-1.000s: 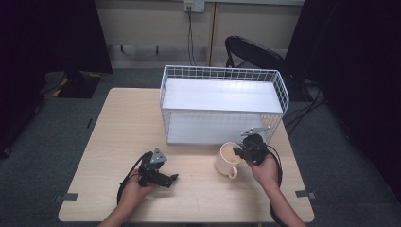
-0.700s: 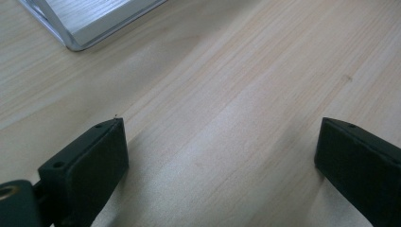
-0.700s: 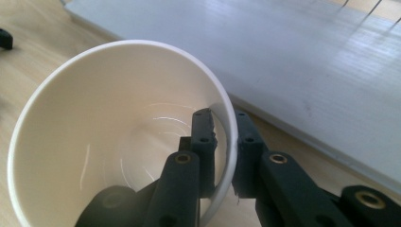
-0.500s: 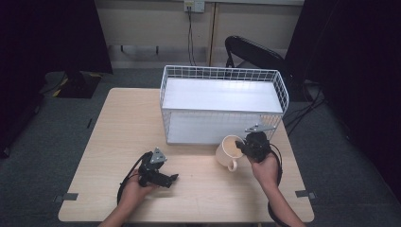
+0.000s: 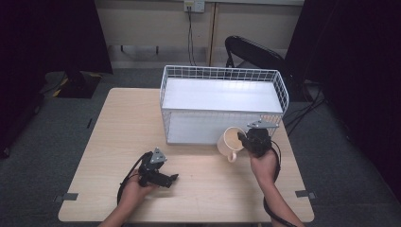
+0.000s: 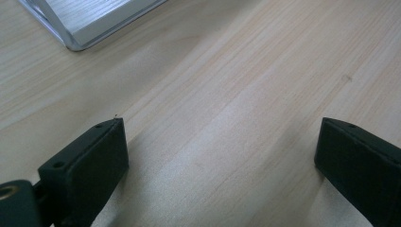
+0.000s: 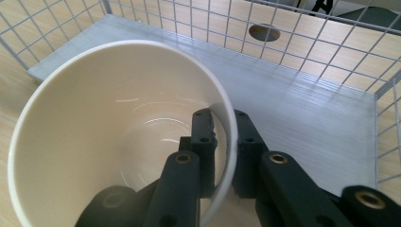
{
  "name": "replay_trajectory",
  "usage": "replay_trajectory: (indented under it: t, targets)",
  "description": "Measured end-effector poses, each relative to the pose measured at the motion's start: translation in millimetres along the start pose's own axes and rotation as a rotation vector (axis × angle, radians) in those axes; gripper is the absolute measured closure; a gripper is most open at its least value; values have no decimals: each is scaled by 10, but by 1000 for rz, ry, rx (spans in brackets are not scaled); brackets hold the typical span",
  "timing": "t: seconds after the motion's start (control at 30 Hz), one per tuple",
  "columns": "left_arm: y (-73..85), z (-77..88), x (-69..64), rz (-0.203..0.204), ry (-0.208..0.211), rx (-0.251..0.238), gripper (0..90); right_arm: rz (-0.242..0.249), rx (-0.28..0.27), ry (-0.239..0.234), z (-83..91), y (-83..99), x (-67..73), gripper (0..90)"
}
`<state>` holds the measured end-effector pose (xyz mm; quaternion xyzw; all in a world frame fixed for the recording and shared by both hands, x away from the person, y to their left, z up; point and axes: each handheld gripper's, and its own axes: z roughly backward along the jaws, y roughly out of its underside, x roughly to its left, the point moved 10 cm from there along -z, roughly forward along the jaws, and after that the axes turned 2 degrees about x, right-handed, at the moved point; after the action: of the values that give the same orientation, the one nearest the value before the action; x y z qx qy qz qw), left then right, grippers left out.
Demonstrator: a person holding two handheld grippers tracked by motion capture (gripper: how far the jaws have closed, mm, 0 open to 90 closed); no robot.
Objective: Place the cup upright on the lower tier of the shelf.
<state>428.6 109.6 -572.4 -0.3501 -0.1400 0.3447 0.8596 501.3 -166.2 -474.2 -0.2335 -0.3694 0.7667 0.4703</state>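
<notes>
A cream mug (image 5: 229, 141) hangs tilted above the table in front of the white wire basket (image 5: 222, 75), its handle pointing down. My right gripper (image 5: 246, 140) is shut on the mug's rim, one jaw inside the cup and one outside, as the right gripper view shows on the mug (image 7: 113, 146) with the gripper (image 7: 223, 127) pinching the wall. My left gripper (image 5: 171, 178) rests low over the table near the front left, open, with bare wood between its jaws (image 6: 222, 142).
The wire basket has a grey floor panel (image 7: 283, 94) and mesh walls rising right behind the mug. A black chair (image 5: 255, 52) stands behind the table. The wooden table (image 5: 118, 127) spreads out left of the basket, with tape marks at its front corners.
My right gripper has lifted the mug off the table and carried it up and toward the basket's front wall. The left gripper has stayed in place.
</notes>
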Motion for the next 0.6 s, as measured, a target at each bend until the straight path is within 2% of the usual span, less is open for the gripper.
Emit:
replay_trajectory:
  t: [0.3,0.6]
  targets:
    - [0,0,0,0,0,0,31,-22,-31,43,-56,-28,-79,826]
    - [0,0,0,0,0,0,30,-27,-60,66,-124,-79,-80,827]
